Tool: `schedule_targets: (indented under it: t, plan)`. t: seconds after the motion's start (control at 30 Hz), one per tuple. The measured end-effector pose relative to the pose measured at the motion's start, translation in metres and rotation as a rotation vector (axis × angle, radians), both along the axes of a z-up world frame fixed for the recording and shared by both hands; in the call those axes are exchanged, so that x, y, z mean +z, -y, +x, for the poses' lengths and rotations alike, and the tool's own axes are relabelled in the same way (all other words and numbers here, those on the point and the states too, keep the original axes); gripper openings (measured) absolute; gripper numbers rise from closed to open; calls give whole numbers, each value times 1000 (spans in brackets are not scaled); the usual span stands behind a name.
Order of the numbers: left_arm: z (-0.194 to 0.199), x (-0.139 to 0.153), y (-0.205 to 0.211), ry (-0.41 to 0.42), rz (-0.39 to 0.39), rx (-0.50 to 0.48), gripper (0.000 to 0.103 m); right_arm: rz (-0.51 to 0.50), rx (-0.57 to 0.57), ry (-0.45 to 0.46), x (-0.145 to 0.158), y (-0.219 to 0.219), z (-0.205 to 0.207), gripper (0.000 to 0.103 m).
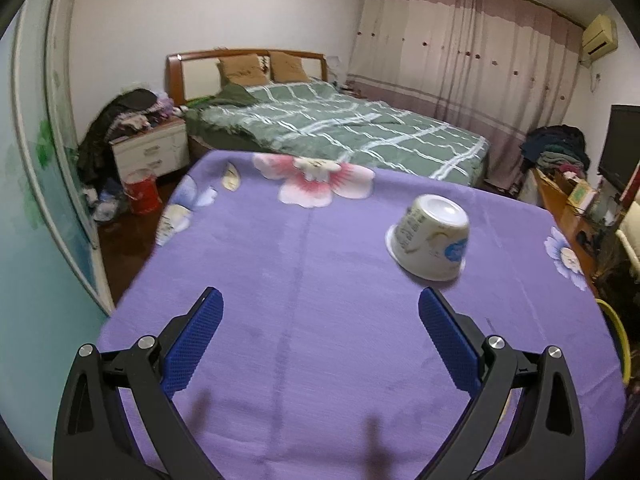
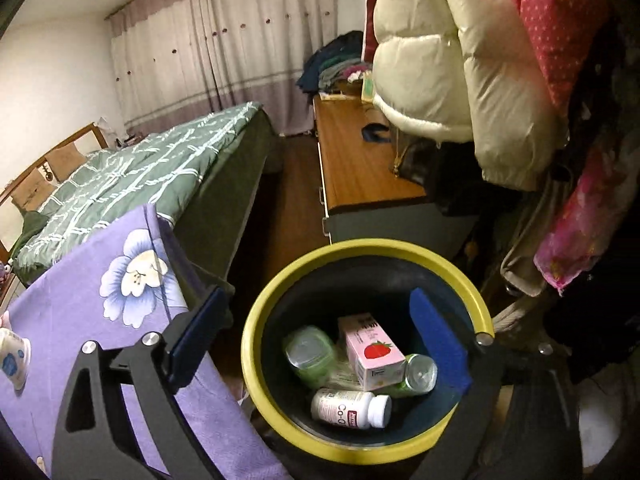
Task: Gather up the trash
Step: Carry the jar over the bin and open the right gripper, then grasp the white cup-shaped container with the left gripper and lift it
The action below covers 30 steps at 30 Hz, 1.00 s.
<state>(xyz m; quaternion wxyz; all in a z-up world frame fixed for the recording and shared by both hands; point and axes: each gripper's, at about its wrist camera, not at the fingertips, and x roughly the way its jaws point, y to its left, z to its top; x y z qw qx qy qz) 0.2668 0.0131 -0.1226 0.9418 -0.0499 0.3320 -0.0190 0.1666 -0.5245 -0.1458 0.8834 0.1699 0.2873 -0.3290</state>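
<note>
A white paper cup (image 1: 430,238) lies tipped on the purple flowered tablecloth (image 1: 312,320), just beyond my left gripper's right finger. My left gripper (image 1: 320,300) is open and empty above the cloth. The cup's edge also shows in the right wrist view (image 2: 14,358). My right gripper (image 2: 316,300) is open and empty over a yellow-rimmed dark trash bin (image 2: 256,344). In the bin lie a pink strawberry carton (image 2: 374,352), a white pill bottle (image 2: 350,408), a green can (image 2: 416,376) and a clear green container (image 2: 310,354).
A bed with a green checked quilt (image 1: 336,128) stands behind the table. A wooden cabinet (image 2: 356,168) and hanging coats (image 2: 460,60) are right of the bin. A nightstand (image 1: 150,150) and red bucket (image 1: 142,192) stand at the left.
</note>
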Motion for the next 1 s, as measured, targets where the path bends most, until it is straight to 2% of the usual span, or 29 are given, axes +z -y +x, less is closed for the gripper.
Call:
schedule_targets:
  t: [0.13, 0.27, 0.37, 0.5, 0.77, 0.93, 1.0]
  plan:
    - [4, 0, 17, -61, -31, -73, 97, -23, 14, 4, 3, -5, 0, 90]
    - [7, 12, 46, -98, 43, -150, 97, -29, 29, 7, 6, -8, 1, 90]
    - [26, 16, 64, -140, 24, -196, 97, -22, 39, 4, 5, -9, 2, 91]
    - [55, 10, 87, -152, 17, -230, 97, -9, 43, 6, 4, -7, 2, 91]
    - [122, -16, 110, -203, 36, -177, 94, 15, 47, 6, 2, -4, 2, 91]
    - [141, -24, 115, -197, 45, -170, 93, 26, 56, 6, 1, -3, 3, 91]
    - [146, -27, 118, -203, 47, -170, 89, 26, 63, 0, 1, -3, 4, 91]
